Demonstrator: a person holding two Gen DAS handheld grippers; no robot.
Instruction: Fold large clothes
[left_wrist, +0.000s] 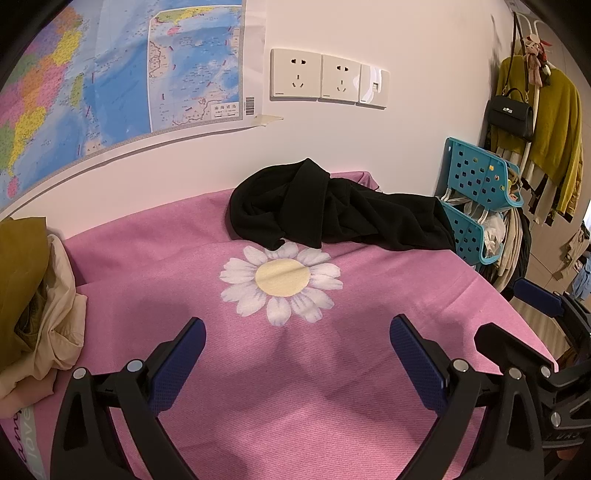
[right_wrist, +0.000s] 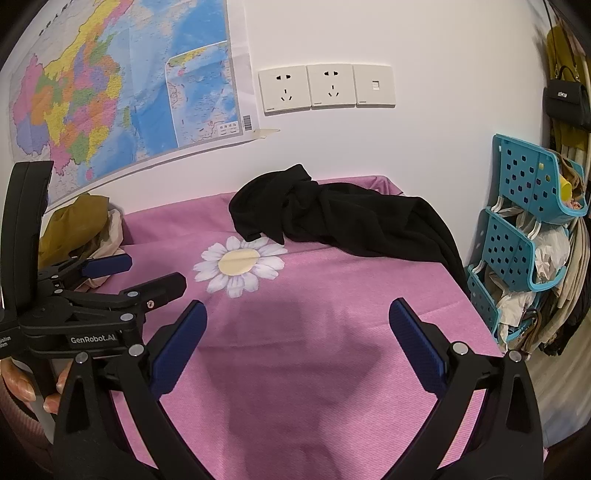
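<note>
A crumpled black garment (left_wrist: 332, 206) (right_wrist: 351, 221) lies in a heap at the far side of the pink tablecloth (left_wrist: 332, 369) (right_wrist: 332, 369), by the wall, and one end of it hangs over the right edge. My left gripper (left_wrist: 297, 325) hovers open over the cloth near the printed daisy (left_wrist: 282, 282), well short of the garment and holding nothing. My right gripper (right_wrist: 297, 306) is open too, above bare cloth, with the daisy (right_wrist: 238, 264) ahead to its left. Each gripper shows in the other's view, the right gripper (left_wrist: 513, 314) and the left gripper (right_wrist: 155, 271).
A pile of olive and cream clothes (left_wrist: 33, 291) (right_wrist: 81, 225) sits at the table's left edge. Blue perforated baskets (left_wrist: 476, 184) (right_wrist: 517, 229) stuffed with items stand past the right edge. A map and wall sockets (left_wrist: 328, 77) are behind. A hand (right_wrist: 22, 384) holds the left tool.
</note>
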